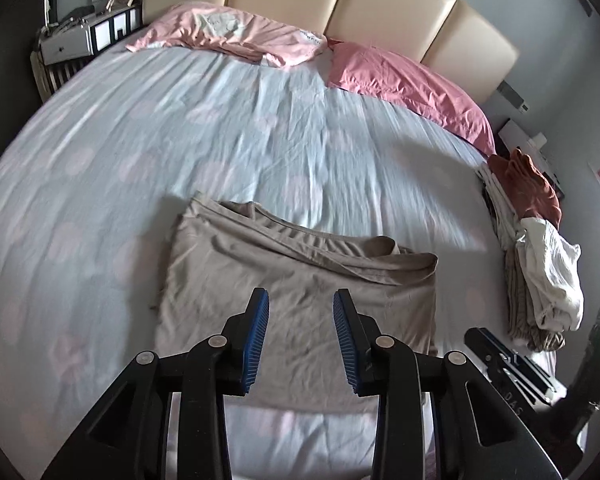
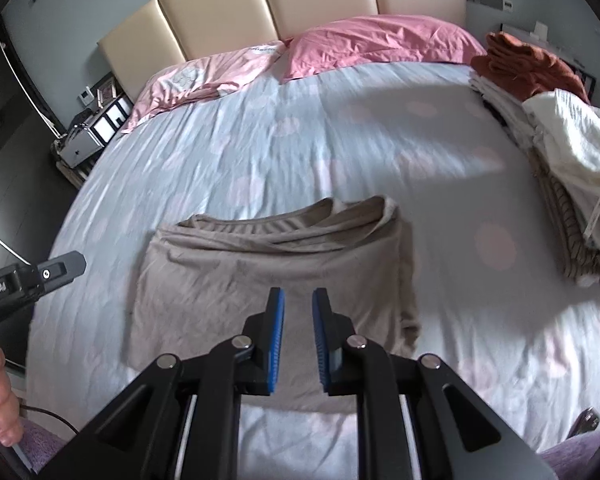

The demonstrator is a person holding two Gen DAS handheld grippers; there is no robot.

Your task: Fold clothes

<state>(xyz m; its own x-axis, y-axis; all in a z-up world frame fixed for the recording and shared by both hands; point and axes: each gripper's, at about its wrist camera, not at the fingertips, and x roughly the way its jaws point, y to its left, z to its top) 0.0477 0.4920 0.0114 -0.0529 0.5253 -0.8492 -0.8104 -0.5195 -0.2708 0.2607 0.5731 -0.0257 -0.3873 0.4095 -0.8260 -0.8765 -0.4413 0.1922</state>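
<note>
In the left wrist view, the left gripper [image 1: 300, 336] hangs with its blue-padded jaws parted and empty over the near half of the folded beige jersey garment [image 1: 300, 280], which lies on the pale blue spotted bedsheet [image 1: 140, 140], its long axis crosswise to the fingers. In the right wrist view, the right gripper [image 2: 298, 340] shows a narrower gap, also empty, with the garment [image 2: 276, 276] just beyond its fingertips and the stack of folded clothes [image 2: 572, 184] off to their right, so the right hand looks nearer for any transfer.

Little lettering was legible. In my right wrist view, at nine o'clock, the side of my left gripper [image 2: 24, 280] carried white letters cut off by the frame edge, ending in what looked like "AI". In my left wrist view, at four o'clock, my right gripper [image 1: 512, 376] bore small pale characters, perhaps "DAS", too blurred to confirm. I could read nothing else.
</note>
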